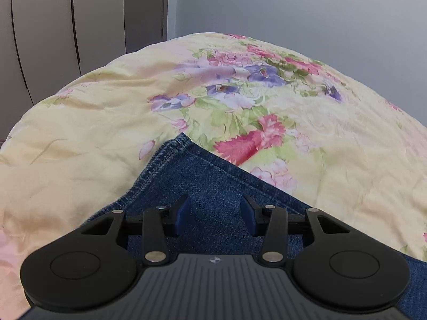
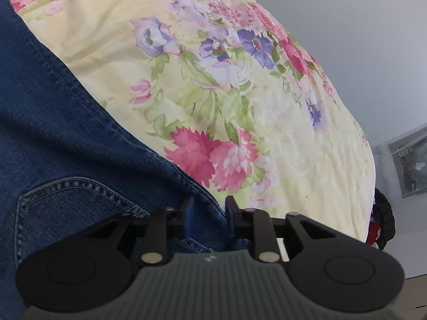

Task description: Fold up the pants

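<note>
Dark blue jeans (image 1: 197,176) lie flat on a yellow floral quilt (image 1: 93,122). In the left wrist view a stitched hem corner points away from me. My left gripper (image 1: 215,213) hovers over this leg end, its jaws open with denim showing between the blue pads. In the right wrist view the jeans (image 2: 53,122) fill the left side, with a back pocket (image 2: 77,202) at lower left. My right gripper (image 2: 209,214) is at the jeans' side edge, its jaws partly closed with a fold of denim between them.
The quilt (image 2: 240,80) covers the bed and spreads far and right of the jeans. A pale wardrobe (image 1: 66,26) stands at the back left. A grey wall is behind. A dark bag (image 2: 384,221) and a window (image 2: 411,165) lie past the bed's right edge.
</note>
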Demonstrator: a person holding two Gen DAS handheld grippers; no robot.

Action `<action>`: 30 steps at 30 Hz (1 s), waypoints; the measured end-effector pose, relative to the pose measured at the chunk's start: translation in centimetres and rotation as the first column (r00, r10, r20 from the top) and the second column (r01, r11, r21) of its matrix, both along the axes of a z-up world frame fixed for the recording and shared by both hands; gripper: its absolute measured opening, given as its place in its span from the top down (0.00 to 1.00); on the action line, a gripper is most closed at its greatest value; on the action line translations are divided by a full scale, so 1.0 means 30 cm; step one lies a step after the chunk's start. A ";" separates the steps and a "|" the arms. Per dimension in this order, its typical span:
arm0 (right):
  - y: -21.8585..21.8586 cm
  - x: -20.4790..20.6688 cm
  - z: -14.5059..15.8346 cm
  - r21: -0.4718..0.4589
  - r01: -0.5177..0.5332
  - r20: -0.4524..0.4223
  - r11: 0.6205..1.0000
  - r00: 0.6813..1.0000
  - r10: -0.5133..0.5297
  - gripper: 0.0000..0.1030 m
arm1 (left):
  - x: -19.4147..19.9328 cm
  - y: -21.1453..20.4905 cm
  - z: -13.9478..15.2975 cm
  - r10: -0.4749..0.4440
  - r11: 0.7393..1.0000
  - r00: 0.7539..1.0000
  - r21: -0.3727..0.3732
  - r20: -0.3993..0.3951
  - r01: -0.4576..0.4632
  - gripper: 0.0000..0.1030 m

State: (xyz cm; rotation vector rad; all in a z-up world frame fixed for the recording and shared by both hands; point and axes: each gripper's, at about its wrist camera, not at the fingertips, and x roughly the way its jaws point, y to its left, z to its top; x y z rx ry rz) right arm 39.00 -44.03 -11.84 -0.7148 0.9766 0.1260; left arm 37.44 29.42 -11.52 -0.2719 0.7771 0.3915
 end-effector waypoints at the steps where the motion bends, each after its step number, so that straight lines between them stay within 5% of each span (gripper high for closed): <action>1: 0.021 -0.011 0.028 0.046 -0.005 0.008 0.999 1.000 0.005 0.75 | -0.002 0.013 0.012 -0.006 1.000 1.000 0.000 0.007 0.006 0.50; 6: 0.159 -0.038 0.055 0.173 -0.039 0.019 0.984 0.999 0.036 0.75 | -0.025 0.103 0.073 -0.022 1.000 0.998 -0.013 0.062 0.023 0.39; 12: 0.282 -0.064 -0.004 0.182 -0.008 0.035 0.983 0.999 0.002 0.75 | 0.014 0.250 0.094 -0.013 0.999 0.996 -0.043 0.090 0.017 0.38; 18: 0.263 -0.076 -0.022 0.196 0.150 0.087 0.969 0.982 -0.169 0.70 | 0.095 0.237 -0.008 -0.112 0.993 0.992 0.039 0.051 0.110 0.38; 23: 0.238 -0.091 -0.040 0.185 0.221 0.087 0.958 0.967 -0.240 0.70 | 0.128 0.196 -0.063 -0.164 0.980 0.986 0.124 0.037 0.158 0.49; 25: 0.240 -0.092 -0.039 0.179 0.228 0.091 0.957 0.965 -0.246 0.67 | 0.122 0.144 -0.063 -0.217 0.949 0.976 0.237 0.023 0.206 0.54; 27: 0.247 -0.095 -0.043 0.157 0.229 0.104 0.961 0.964 -0.247 0.63 | 0.114 0.086 -0.070 -0.305 0.893 0.952 0.345 -0.012 0.290 0.55; 30: 0.252 -0.097 -0.049 0.151 0.233 0.106 0.961 0.962 -0.250 0.63 | 0.125 0.053 -0.080 -0.346 0.854 0.936 0.390 -0.072 0.346 0.54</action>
